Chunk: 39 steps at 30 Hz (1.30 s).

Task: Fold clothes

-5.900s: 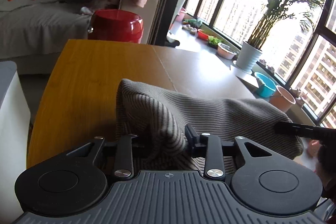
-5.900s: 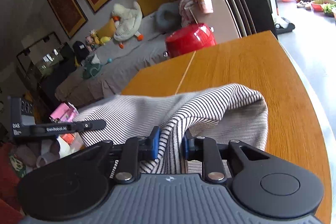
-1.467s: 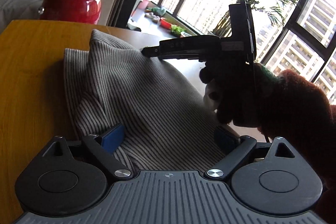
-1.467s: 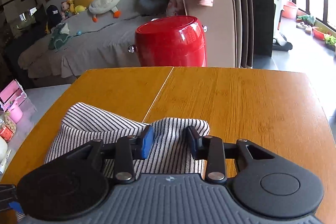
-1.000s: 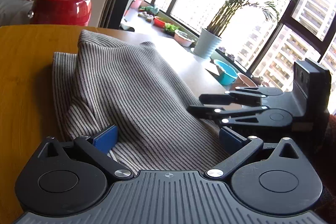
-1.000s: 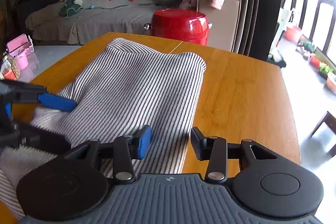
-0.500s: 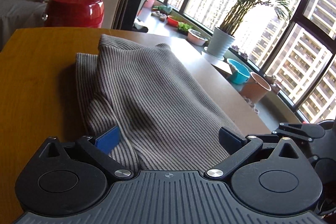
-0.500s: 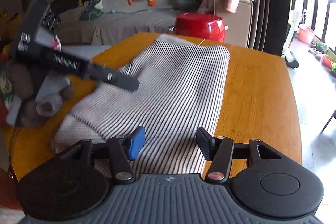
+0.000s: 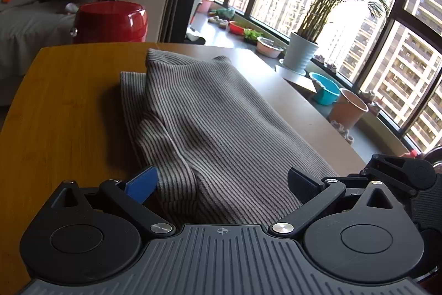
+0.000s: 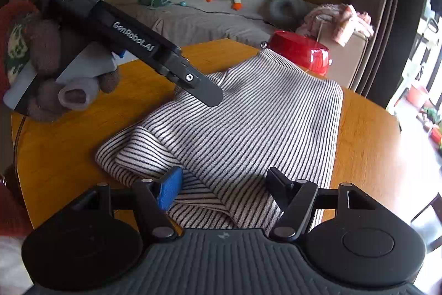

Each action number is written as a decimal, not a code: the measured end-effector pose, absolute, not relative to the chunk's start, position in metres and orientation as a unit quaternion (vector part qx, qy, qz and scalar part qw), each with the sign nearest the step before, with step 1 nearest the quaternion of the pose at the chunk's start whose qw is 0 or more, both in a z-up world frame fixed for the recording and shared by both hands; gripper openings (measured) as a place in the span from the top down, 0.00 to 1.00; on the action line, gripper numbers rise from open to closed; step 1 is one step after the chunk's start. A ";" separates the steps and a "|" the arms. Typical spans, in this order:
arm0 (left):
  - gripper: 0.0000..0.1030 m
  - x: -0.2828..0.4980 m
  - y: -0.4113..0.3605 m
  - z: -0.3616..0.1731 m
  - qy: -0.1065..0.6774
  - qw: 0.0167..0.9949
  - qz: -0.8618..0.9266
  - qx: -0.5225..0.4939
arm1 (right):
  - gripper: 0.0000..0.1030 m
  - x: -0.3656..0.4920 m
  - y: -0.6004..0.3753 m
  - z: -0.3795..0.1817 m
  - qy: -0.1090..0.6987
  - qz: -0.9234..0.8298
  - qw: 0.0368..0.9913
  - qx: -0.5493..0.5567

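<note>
A striped grey-and-black garment (image 9: 210, 123) lies folded in a long strip on the wooden table (image 9: 63, 112); it also shows in the right wrist view (image 10: 248, 123). My left gripper (image 9: 221, 181) is open and empty, its jaws wide apart just above the garment's near end. My right gripper (image 10: 225, 184) is open and empty over the near end too. The left gripper's body (image 10: 132, 40) shows in the right wrist view, held above the garment's left side. The right gripper's body (image 9: 400, 179) sits at the right edge of the left wrist view.
A red pot (image 9: 110, 21) stands just beyond the table's far edge, also in the right wrist view (image 10: 301, 51). A sofa (image 10: 210, 15) with plush toys lies behind. A windowsill holds a potted plant (image 9: 301, 54) and bowls. The table's edge runs along the right.
Both grippers let go of the garment and have pulled back toward its near end. The left gripper has risen above the cloth. The garment lies still, now folded flat.
</note>
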State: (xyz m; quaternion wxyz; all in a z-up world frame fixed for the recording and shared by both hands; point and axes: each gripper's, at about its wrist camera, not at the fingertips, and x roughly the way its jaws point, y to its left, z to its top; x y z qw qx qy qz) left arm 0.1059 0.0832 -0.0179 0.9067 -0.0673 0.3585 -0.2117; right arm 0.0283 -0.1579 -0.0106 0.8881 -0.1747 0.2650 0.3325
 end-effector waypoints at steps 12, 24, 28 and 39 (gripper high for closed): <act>0.00 0.105 0.096 -0.024 0.362 0.906 -0.206 -0.071 | 0.18 -0.006 -0.123 -0.036 0.233 0.352 0.849 -0.319; 0.00 0.081 0.104 -0.001 0.330 0.917 -0.223 -0.012 | 0.25 0.083 -0.197 -0.023 0.385 0.346 0.852 0.076; 0.00 0.074 0.104 0.005 0.319 0.920 -0.228 0.021 | 0.25 0.082 -0.198 -0.026 0.379 0.346 0.855 0.076; 0.00 0.059 0.096 -0.002 0.314 0.907 -0.270 0.079 | 0.25 0.096 -0.210 -0.031 0.389 0.351 0.841 0.137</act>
